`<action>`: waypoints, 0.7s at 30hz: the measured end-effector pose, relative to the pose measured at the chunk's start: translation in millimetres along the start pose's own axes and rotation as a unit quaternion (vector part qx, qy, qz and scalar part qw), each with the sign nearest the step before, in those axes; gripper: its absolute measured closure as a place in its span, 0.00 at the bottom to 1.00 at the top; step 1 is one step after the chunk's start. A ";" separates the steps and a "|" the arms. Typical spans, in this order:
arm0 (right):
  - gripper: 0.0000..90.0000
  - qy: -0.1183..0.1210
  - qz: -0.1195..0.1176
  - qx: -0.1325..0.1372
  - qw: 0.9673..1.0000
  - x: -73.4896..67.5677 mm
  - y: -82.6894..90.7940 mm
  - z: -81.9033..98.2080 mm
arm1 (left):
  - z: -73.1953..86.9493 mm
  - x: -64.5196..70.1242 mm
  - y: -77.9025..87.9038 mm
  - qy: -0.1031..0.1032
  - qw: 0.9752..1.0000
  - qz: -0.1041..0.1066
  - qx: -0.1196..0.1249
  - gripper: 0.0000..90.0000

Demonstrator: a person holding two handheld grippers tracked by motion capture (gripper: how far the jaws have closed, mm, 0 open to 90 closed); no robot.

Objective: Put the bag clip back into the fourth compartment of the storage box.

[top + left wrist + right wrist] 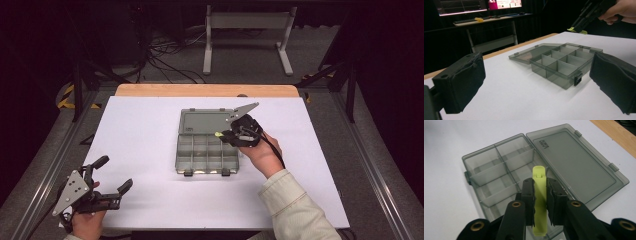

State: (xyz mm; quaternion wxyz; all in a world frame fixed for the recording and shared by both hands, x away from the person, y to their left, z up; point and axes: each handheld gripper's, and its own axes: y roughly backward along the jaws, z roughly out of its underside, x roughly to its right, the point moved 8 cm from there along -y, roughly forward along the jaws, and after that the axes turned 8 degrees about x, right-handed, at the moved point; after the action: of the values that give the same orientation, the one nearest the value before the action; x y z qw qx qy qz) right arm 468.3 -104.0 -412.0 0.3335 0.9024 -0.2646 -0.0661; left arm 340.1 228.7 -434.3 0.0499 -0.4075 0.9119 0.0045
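A smoky grey plastic organiser box (206, 152) lies open in the middle of the white table, its lid (204, 121) flat on the far side and its compartments (499, 175) empty. My right gripper (223, 134) hovers over the box's right edge, shut on a yellow-green plastic piece (540, 195) that sticks out past the pads above the compartments. The piece also shows at the top of the left gripper view (577, 30). My left gripper (114, 173) rests near the front left corner of the table, open, nothing between its pads (461, 80).
The white table top (140, 135) has a wooden strip (207, 90) along its far edge. Behind it stand a white metal frame (247, 35) and loose cables (167, 55) on the floor. Metal rails run along both sides.
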 end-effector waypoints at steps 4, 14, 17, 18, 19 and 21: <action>0.86 -0.007 0.013 -0.004 1.000 7.4 -6.3 2.8 | 0.0 0.2 0.0 0.000 1.000 0.000 0.000 0.01; 0.86 -0.032 0.029 0.000 0.999 19.7 -21.6 8.3 | 0.7 0.1 -0.1 0.002 1.000 0.003 -0.002 0.01; 0.86 -0.041 0.037 0.003 0.998 24.1 -23.6 10.6 | 1.0 0.6 -0.2 0.001 1.000 0.004 -0.004 0.01; 0.86 -0.044 0.039 0.004 0.998 25.6 -24.3 11.2 | 0.9 0.7 -0.1 0.000 1.000 0.004 -0.004 0.01; 0.86 -0.046 0.041 0.005 0.998 26.9 -24.8 11.7 | 0.9 0.7 -0.1 0.000 1.000 0.004 -0.004 0.01; 0.86 -0.047 0.041 0.005 0.998 28.3 -25.0 12.3 | 0.7 0.4 0.0 0.000 1.000 0.004 -0.003 0.01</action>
State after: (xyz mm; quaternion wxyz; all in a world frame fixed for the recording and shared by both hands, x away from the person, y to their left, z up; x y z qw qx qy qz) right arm 499.6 -109.8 -435.7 0.3187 0.8884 -0.3170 -0.0934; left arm 339.9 228.5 -435.0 0.0486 -0.4043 0.9133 0.0070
